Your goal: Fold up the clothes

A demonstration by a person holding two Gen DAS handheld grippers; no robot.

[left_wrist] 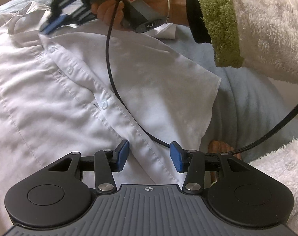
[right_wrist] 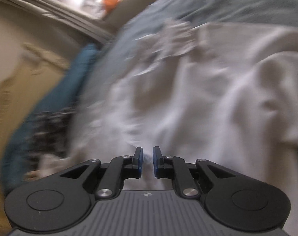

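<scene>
Shirt (left_wrist: 56,90): white, buttoned, lying spread on a pale blue blanket (left_wrist: 243,106) over a bed. Thin woven cotton, light and limp; it will drape and crease, not hold a shape. The stitched placket (left_wrist: 117,110) and the collar (left_wrist: 25,19) are the stiffest parts (double layers, seams), so these or a hem edge are the best holds; a pinch in mid-panel would only raise a tent of cloth. One short sleeve (left_wrist: 178,74) lies flat toward the blanket.

Left tool (left_wrist: 149,155): jaws apart, straddling the lower placket, nothing clamped. It points down at the cloth; whether the pads touch the fabric I cannot tell.

Right tool (left_wrist: 48,27): up near the collar, seen from the left wrist view with its blue tips at a fold of fabric. In its own view the jaws are nearly closed with a small nub of white cloth between the pads; I judge it pinched, though the picture is blurred.

A black cable (left_wrist: 111,63) trails across the shirt front (snag risk when a panel is turned over).

Surface: soft, ribbed blanket, gives under pressure, some friction. Room: beige wall, a teal object beside the bed, a bright window, all blurred.
</scene>
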